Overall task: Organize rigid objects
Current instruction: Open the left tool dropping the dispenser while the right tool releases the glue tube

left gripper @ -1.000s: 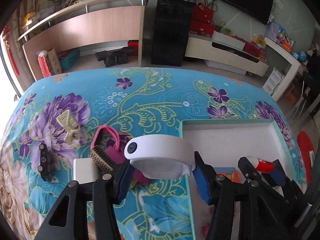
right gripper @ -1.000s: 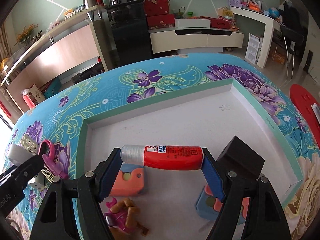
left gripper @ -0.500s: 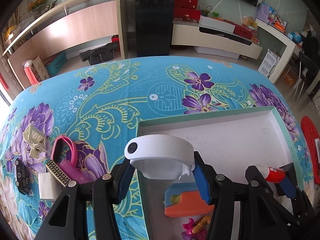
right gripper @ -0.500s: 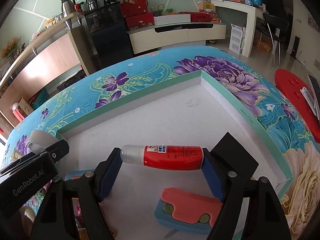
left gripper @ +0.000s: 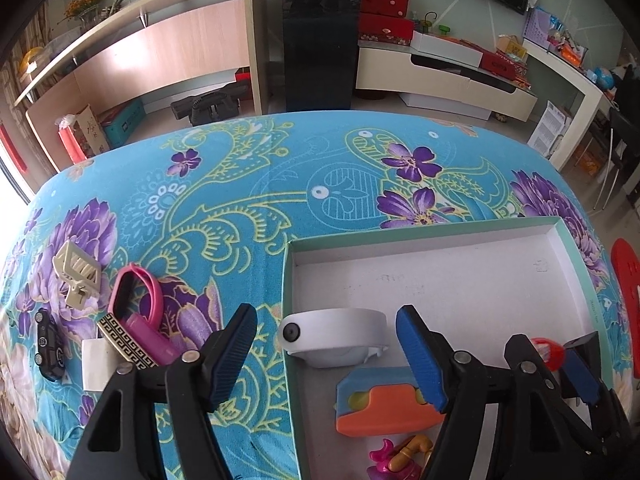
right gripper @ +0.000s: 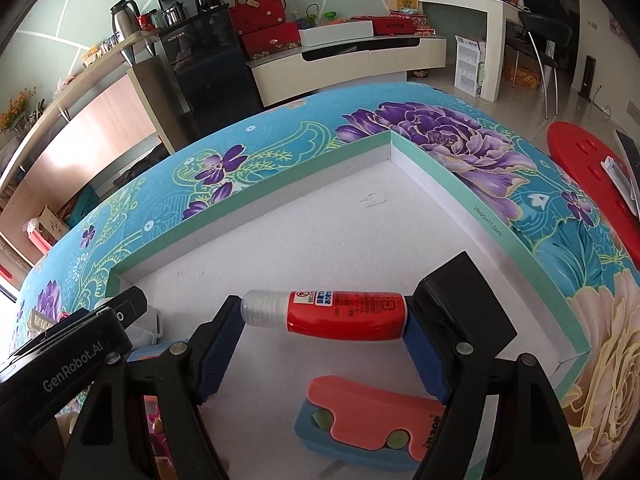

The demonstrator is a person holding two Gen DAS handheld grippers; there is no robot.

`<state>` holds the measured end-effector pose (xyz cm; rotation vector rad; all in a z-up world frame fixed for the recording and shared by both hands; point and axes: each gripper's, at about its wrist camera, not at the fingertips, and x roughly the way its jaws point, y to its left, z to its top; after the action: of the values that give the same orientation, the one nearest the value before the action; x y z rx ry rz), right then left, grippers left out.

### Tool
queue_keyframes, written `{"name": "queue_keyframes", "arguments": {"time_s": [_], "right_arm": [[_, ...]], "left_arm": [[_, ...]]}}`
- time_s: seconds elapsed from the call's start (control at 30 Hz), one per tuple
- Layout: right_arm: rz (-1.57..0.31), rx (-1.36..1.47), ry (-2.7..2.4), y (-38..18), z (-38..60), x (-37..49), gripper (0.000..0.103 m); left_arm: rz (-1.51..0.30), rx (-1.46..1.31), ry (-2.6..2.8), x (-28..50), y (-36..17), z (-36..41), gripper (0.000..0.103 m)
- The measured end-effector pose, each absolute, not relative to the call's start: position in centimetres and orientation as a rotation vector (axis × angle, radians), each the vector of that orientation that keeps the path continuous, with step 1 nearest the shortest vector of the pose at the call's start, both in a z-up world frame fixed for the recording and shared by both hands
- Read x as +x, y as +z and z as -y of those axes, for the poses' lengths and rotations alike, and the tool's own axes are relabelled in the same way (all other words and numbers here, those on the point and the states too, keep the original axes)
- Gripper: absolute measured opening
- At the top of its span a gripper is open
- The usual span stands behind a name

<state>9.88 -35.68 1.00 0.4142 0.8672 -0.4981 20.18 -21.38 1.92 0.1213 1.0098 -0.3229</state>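
Note:
My left gripper [left gripper: 326, 356] is open above the near left corner of the white box [left gripper: 460, 236]. A white round device [left gripper: 334, 336] lies between its spread fingers, resting on the box's left wall and floor. My right gripper [right gripper: 324, 354] is shut on a red glue bottle [right gripper: 344, 314] with a clear cap, held over the box floor [right gripper: 320, 240]. An orange-and-blue block [left gripper: 384, 404] and a small pink toy [left gripper: 396, 460] lie in the box. A second orange-and-blue block [right gripper: 372, 420] and a black cube [right gripper: 464, 300] lie near the right gripper.
On the flowered cloth left of the box lie a pink clip [left gripper: 136, 316], a beige hair claw [left gripper: 78, 276], a black toy car [left gripper: 48, 346], a white block [left gripper: 96, 364] and a patterned comb [left gripper: 124, 342]. Shelves and a TV stand are beyond the table.
The left gripper has opened and let go of the white round device, which now rests at the box's left wall. The right gripper has moved slightly forward with the glue bottle.

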Motion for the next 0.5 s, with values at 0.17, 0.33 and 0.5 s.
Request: {"name": "queue_keyframes", "arguments": {"time_s": [0.17, 0.33, 0.5], "right_arm": [[-0.845, 0.418, -0.488, 1.3, 35.6, 9.9, 0.079], [-0.830, 0.410, -0.476, 1.8, 35.2, 9.9, 0.083], [-0.809, 0.396, -0.463, 2.3, 34.8, 9.9, 0.083]], "left_arm": [[-0.987, 0.120, -0.302, 20.0, 2.8, 20.6, 0.085], [-0.972, 0.077, -0.306, 19.9, 3.8, 19.3, 0.091], [-0.936, 0.055, -0.288, 19.5, 4.8, 17.9, 0.101]]}}
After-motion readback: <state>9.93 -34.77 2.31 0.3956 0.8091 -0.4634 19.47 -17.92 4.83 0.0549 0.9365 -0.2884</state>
